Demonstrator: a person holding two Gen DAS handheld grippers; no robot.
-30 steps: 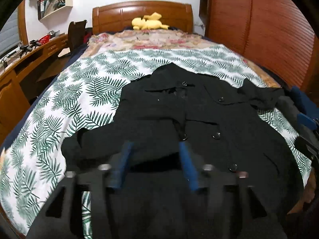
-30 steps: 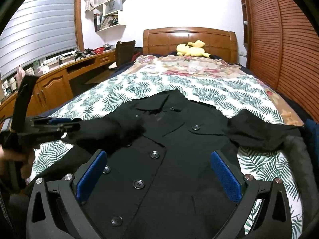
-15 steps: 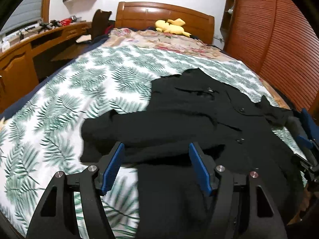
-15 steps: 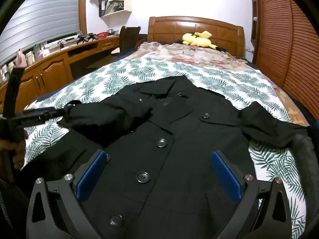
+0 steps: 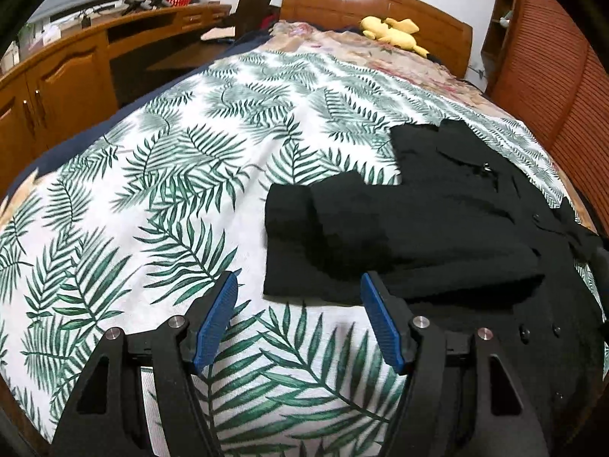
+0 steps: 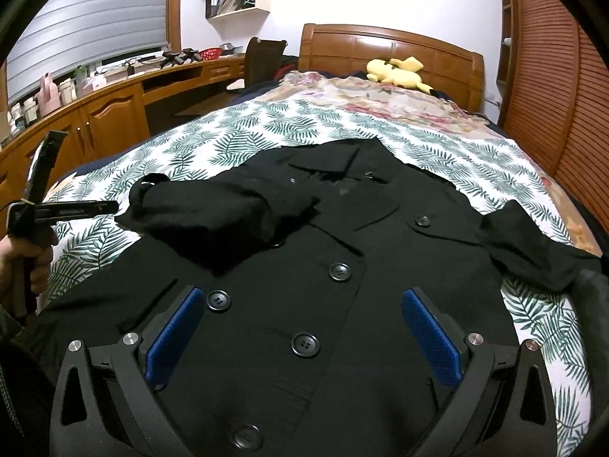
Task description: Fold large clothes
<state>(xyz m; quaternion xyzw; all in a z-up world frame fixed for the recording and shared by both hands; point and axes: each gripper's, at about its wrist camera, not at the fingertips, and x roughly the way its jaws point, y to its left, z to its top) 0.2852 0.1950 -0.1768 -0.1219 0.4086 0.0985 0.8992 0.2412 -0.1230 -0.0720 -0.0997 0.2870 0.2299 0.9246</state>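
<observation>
Having let go of the sleeve [image 5: 335,236] clamped a second ago, left gripper [image 5: 298,318] now apart from it at lower centre, blue ribbed pads spread, nothing between but leaf-print bedspread [image 5: 152,190]. Black woollen coat [image 6: 342,266], round-buttoned, spread flat mid-frame, sleeve folded across its chest. Right gripper [image 6: 304,327] gaping over the buttons, empty.

Left claw [image 5: 297,320]: pitched downward near the left edge of the bed, blue pads apart, nothing between them. In the right wrist view its fingers [image 6: 76,208] reach level from the left, with the person's hand [image 6: 28,262] wrapped round the handle. Right claw [image 6: 304,339]: pitched downward above the foot of the bed, pads spread wide, gripping nothing.
</observation>
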